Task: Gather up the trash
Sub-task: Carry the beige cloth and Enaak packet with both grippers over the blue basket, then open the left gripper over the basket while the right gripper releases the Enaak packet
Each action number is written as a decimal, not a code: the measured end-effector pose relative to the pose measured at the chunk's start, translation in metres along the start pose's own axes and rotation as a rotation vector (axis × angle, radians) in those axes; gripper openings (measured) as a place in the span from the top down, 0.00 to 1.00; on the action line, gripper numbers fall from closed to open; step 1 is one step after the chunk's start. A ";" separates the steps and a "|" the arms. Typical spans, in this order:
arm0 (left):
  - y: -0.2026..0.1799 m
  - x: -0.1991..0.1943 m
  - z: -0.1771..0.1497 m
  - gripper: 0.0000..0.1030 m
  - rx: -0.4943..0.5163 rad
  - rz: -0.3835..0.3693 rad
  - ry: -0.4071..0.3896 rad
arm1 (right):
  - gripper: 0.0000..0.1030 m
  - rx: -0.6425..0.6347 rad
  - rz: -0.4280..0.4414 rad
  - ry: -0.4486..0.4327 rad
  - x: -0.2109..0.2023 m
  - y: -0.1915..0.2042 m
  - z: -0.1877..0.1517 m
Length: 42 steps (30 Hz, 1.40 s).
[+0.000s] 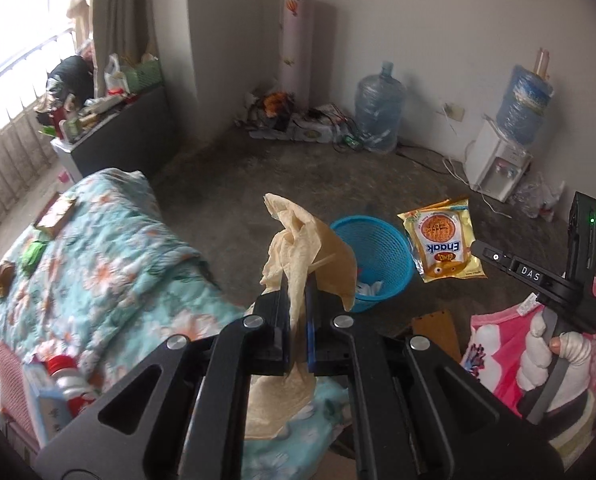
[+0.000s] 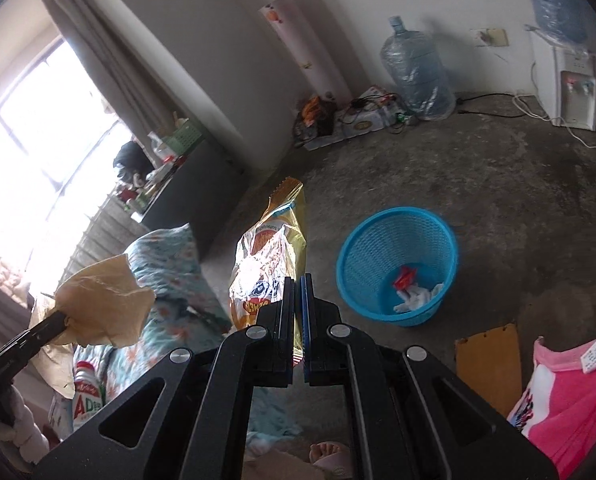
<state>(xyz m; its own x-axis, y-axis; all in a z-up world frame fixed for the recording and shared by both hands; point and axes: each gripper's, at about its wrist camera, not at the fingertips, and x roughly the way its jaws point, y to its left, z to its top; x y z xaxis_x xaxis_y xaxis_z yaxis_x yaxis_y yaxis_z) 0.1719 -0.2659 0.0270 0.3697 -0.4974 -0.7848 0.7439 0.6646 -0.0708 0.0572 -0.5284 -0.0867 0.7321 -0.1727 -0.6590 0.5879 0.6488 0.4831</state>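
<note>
**Both grippers carrying trash toward the blue basket**

The blue mesh basket (image 2: 397,268) on the concrete floor is the landmark here. Left of the basket, the left gripper (image 1: 298,312) is pinching a crumpled tan paper wrapper (image 1: 298,248), its jaws nearly together with only the thin sheet between them; the paper is flopping above and below the pads, and its upper fold is hanging in front of the basket's left rim in the left wrist view. Just right of the basket in that view, the right gripper (image 2: 297,312) is clamping a yellow Enaak snack packet (image 1: 443,240) by its lower edge, jaws narrow on the foil, the packet standing up past the fingertips.

Neither piece appears to be over the basket opening yet. To drop well, each gripper is probably needing to come squarely above the middle of the basket before letting go, since both items are light and broad and could glide off onto the floor. The loose paper may cling to a pad, so opening wide should help.

Inside the basket, white crumpled tissue (image 2: 415,298) and a small red wrapper (image 2: 405,276) are lying at the bottom.
</note>
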 end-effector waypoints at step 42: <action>-0.053 0.093 0.087 0.32 0.009 -0.322 -0.099 | 0.39 0.023 -0.160 -0.113 0.059 -0.003 0.036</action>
<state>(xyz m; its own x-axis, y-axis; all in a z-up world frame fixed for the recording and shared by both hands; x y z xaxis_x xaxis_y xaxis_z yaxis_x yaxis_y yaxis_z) 0.2155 -0.3954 0.0115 0.1669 -0.7330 -0.6594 0.8357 0.4600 -0.2999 0.1113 -0.5673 -0.1065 0.6620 -0.3551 -0.6601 0.7066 0.5894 0.3916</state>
